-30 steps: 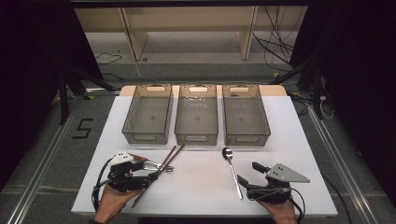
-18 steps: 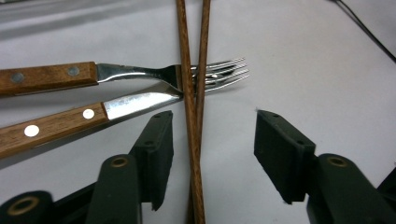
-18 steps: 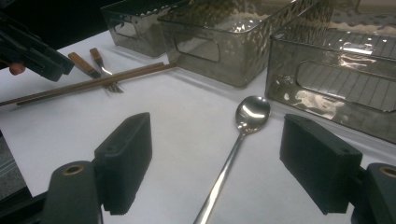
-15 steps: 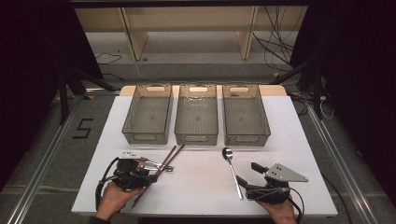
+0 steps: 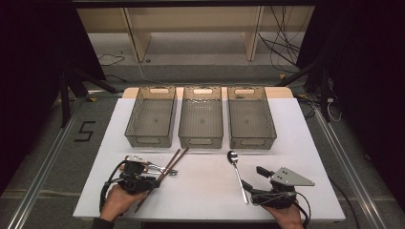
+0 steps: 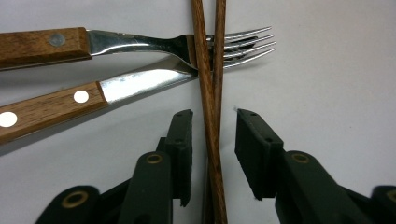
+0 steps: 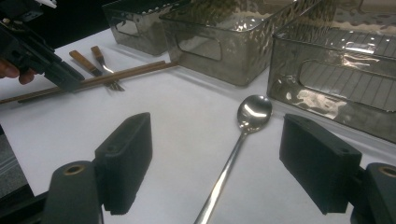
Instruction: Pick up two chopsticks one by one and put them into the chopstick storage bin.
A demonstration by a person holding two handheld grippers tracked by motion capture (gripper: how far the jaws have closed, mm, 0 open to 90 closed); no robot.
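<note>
High view: the left gripper (image 5: 152, 180) lies low on the bench (image 5: 205, 191) near its front left corner, over the pair of chopsticks (image 5: 173, 160), which run slantwise from there toward the middle bin (image 5: 201, 117). A fork (image 5: 160, 168) and a knife, hard to tell apart here, lie just beside it under the sticks. The right gripper (image 5: 250, 179) rests near the front right corner, with a spoon (image 5: 237, 174) just at its left. A left bin (image 5: 151, 116) and a right bin (image 5: 250, 117) flank the middle one along the rear edge.

Left gripper view: its fingers (image 6: 182, 140) have just been closing and now stand either side of the crossed chopsticks (image 6: 208, 102), a small gap remaining on each side, not yet pinching. The sticks lie over the fork (image 6: 140, 43) tines and the knife (image 6: 116, 88) blade.

Right gripper view: the right fingers (image 7: 126, 158) are spread wide apart, with the spoon (image 7: 243, 135) lying between them on the bench, untouched.
</note>
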